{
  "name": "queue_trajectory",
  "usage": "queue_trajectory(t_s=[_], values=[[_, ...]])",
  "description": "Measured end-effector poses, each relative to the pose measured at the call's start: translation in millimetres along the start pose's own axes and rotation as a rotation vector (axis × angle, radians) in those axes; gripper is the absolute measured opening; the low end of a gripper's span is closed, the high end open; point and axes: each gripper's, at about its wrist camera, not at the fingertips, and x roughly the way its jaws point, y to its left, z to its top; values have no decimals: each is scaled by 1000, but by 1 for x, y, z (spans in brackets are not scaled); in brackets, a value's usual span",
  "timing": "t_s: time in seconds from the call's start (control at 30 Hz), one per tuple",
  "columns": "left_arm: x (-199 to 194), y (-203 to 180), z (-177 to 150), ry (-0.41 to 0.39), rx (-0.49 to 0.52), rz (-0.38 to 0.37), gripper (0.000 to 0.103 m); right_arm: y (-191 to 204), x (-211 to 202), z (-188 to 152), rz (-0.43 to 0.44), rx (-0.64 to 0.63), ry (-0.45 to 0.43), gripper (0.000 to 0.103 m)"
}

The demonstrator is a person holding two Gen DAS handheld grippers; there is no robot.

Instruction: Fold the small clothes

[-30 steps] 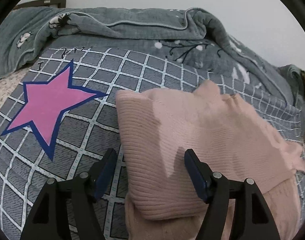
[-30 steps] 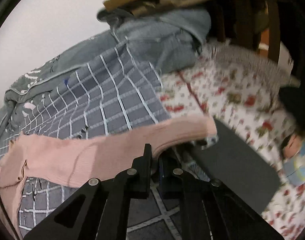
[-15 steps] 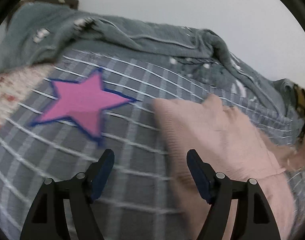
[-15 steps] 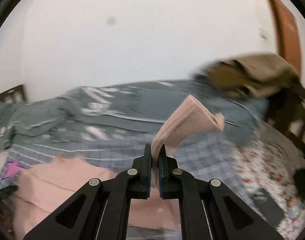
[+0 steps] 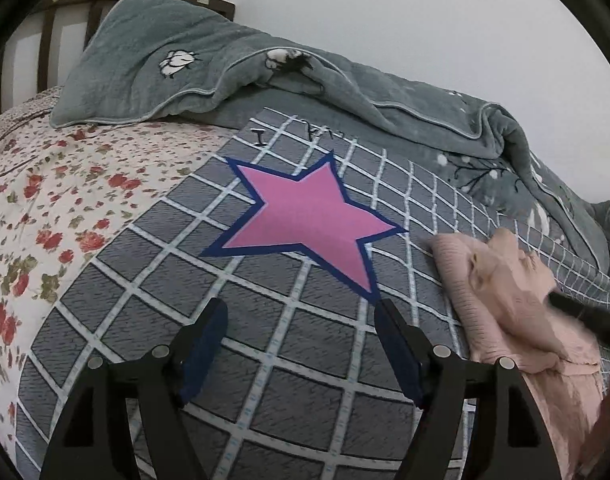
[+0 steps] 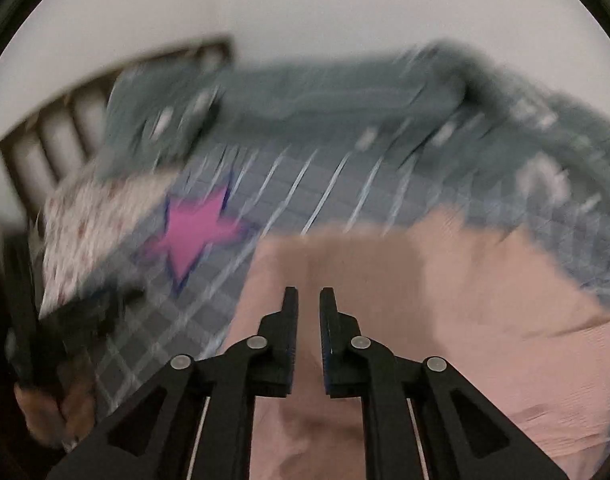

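A pink knitted sweater (image 5: 505, 300) lies partly folded on the grey checked blanket (image 5: 265, 360), at the right of the left wrist view. My left gripper (image 5: 301, 308) stands open over bare blanket just below the pink star (image 5: 309, 220), well left of the sweater, with nothing between its fingers. In the blurred right wrist view my right gripper (image 6: 308, 292) hovers over the sweater (image 6: 445, 300). Its jaws are opening, a narrow gap shows between them, and no cloth is pinched there. A dark blurred shape (image 5: 585, 312) crosses the sweater at the right edge of the left wrist view.
A rumpled grey-green quilt (image 5: 345, 92) runs along the far side of the bed by the white wall. A floral sheet (image 5: 65, 200) covers the left part, with a slatted headboard (image 5: 45, 12) behind it. A hand (image 6: 45, 412) shows at the lower left of the right wrist view.
My left gripper slid left off the sweater to the blanket by the star. My right gripper swung the pink sleeve over onto the sweater, and its jaws have parted off it.
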Motion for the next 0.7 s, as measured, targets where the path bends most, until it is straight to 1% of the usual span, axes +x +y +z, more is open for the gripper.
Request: queue_trajectory(t_s=[0.03, 0.07, 0.1, 0.13, 0.2, 0.23, 0.33, 0.4, 0.43, 0.5, 0.6, 0.63, 0.67, 0.7], values=[[0, -2, -1, 1, 3, -9, 74, 3, 1, -5, -2, -9, 12, 11], [1, -6, -1, 2, 6, -23, 74, 1, -2, -11, -9, -19, 14, 15], [0, -9, -2, 4, 11, -32, 74, -3, -9, -16, -17, -21, 5, 22], [0, -13, -2, 7, 17, -42, 74, -9, -19, -20, -25, -16, -11, 30], [1, -23, -3, 13, 26, -60, 74, -32, -45, -28, -41, 6, -59, 37], [1, -28, -3, 17, 28, -73, 74, -46, -59, -30, -56, 22, -85, 39], [2, -47, -2, 36, 13, -138, 74, -89, -93, -44, -141, 70, -136, 40], [4, -61, -1, 45, 0, -175, 74, -121, -107, -56, -212, 99, -146, 40], [5, -65, -1, 50, -1, -185, 74, -143, -116, -65, -247, 129, -144, 40], [8, -82, -2, 63, 6, -200, 74, -167, -122, -78, -264, 179, -138, 40], [11, -103, -7, 56, 43, -191, 74, -202, -129, -102, -287, 253, -131, 40], [11, -109, -9, 49, 53, -185, 74, -209, -129, -107, -289, 267, -112, 40], [11, -114, -11, 43, 64, -175, 74, -214, -128, -112, -270, 255, -84, 40], [11, -117, -11, 41, 71, -171, 74, -214, -128, -114, -266, 246, -81, 40]])
